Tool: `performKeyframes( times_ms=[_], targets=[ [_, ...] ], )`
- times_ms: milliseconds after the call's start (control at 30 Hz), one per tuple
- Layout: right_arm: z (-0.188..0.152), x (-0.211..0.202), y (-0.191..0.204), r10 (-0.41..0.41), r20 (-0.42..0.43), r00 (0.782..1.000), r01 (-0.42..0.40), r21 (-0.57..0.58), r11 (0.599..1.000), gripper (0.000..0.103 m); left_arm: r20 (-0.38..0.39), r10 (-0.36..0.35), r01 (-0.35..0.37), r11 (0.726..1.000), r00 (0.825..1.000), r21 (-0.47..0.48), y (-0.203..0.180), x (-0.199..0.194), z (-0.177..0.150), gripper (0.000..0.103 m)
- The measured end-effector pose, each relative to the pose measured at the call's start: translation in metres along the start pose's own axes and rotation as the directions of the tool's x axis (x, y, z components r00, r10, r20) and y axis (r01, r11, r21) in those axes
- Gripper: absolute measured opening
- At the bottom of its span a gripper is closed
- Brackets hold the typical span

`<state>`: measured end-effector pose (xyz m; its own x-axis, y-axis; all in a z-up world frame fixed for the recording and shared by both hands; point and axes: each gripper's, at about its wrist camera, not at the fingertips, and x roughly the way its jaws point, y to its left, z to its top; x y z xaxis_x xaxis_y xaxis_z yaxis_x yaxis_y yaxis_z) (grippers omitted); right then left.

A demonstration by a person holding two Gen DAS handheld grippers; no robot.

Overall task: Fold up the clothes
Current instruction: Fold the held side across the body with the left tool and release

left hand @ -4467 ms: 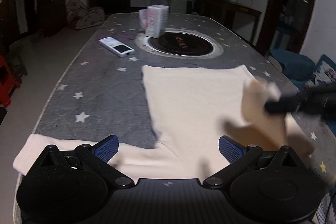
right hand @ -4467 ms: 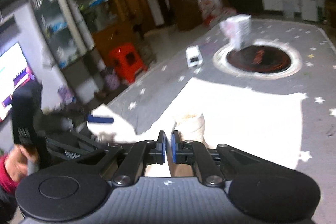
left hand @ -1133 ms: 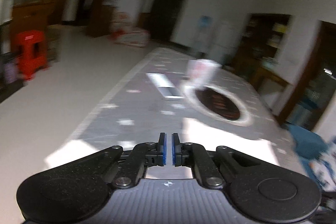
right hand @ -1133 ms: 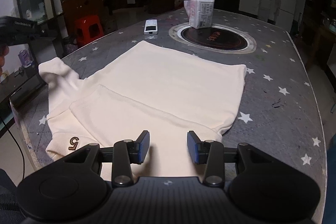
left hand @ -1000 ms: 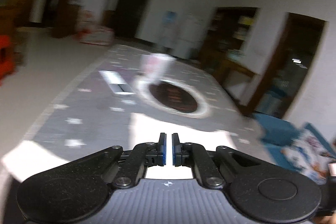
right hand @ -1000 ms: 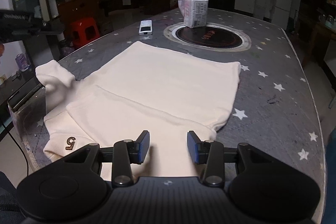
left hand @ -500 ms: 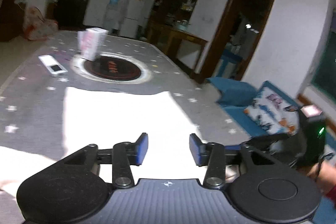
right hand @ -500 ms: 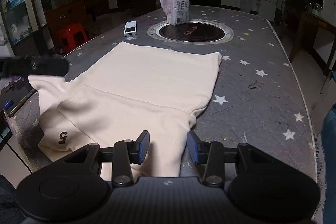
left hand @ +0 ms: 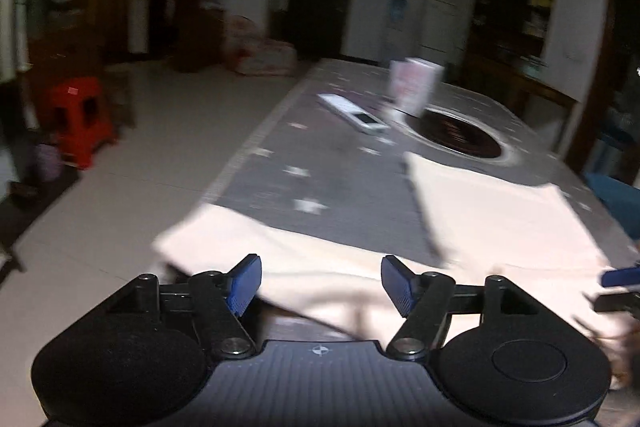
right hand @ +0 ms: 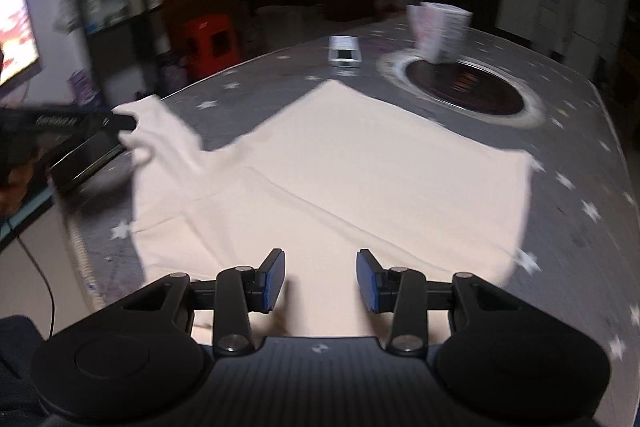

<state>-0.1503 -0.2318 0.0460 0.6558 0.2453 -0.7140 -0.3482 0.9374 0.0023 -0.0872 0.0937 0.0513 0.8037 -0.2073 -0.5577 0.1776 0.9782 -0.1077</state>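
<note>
A cream long-sleeve shirt (right hand: 352, 163) lies flat on the grey star-patterned table (right hand: 576, 155), with one sleeve folded across its near part. The other sleeve (left hand: 224, 239) reaches out to the table's left edge. My left gripper (left hand: 320, 283) is open, just above that sleeve near the table corner. It also shows in the right wrist view (right hand: 116, 121), at the sleeve's end. My right gripper (right hand: 320, 281) is open and empty, low over the near edge of the shirt. Both views are blurred by motion.
A round black hotplate (right hand: 464, 87) is set into the far half of the table. A white carton (right hand: 440, 27) stands by it and a white remote (right hand: 344, 55) lies to its left. A red stool (left hand: 80, 119) stands on the floor to the left.
My left gripper has swung back left to the outstretched sleeve and opened wider. My right gripper has turned left over the shirt and stays open.
</note>
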Motion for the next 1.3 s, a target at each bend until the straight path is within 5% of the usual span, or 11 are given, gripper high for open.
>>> performKeyframes(
  times_ms=[167, 300, 633, 767, 900, 967, 1033, 1233, 1300],
  targets=[
    [0.018, 0.01, 0.027, 0.045, -0.008, 0.999, -0.046, -0.094, 0.995, 0.04, 0.023, 0.141, -0.139, 0.987, 0.99, -0.078, 0.034, 0.006, 0.006, 0.078],
    [0.032, 0.017, 0.044, 0.07, 0.002, 0.998, -0.069, -0.138, 0.988, 0.041, -0.019, 0.166, -0.167, 0.971, 0.986, -0.171, 0.064, 0.02, 0.009, 0.071],
    [0.041, 0.021, 0.054, 0.076, 0.012, 0.997, -0.074, -0.14, 0.987, 0.044, -0.06, 0.087, -0.099, 0.966, 0.994, -0.237, 0.086, 0.033, 0.007, 0.012],
    [0.038, 0.017, 0.049, 0.066, 0.018, 0.998, -0.063, -0.12, 0.991, 0.044, -0.015, 0.028, -0.031, 0.972, 0.999, -0.234, 0.075, 0.022, 0.012, 0.007],
    [0.036, 0.012, 0.036, 0.045, 0.034, 0.998, -0.042, -0.08, 0.996, 0.044, 0.037, -0.126, 0.131, 0.969, 0.991, -0.211, 0.044, 0.01, 0.025, 0.007],
    [0.034, 0.008, 0.027, 0.029, 0.041, 0.999, -0.027, -0.051, 0.998, 0.044, 0.056, -0.212, 0.219, 0.957, 0.976, -0.192, 0.025, 0.004, 0.031, 0.006],
    [0.03, 0.003, 0.018, 0.01, 0.048, 0.999, -0.009, -0.02, 1.0, 0.044, 0.067, -0.329, 0.335, 0.925, 0.942, -0.179, 0.001, 0.0, 0.037, 0.006],
    [0.014, -0.013, -0.014, -0.078, 0.055, 0.995, 0.073, 0.088, 0.993, 0.044, 0.01, -0.625, 0.623, 0.776, 0.78, -0.095, -0.08, -0.003, 0.034, 0.006],
    [0.007, -0.019, -0.025, -0.11, 0.05, 0.993, 0.103, 0.127, 0.987, 0.044, -0.034, -0.664, 0.662, 0.747, 0.747, -0.06, -0.101, -0.003, 0.025, 0.008]
  ],
)
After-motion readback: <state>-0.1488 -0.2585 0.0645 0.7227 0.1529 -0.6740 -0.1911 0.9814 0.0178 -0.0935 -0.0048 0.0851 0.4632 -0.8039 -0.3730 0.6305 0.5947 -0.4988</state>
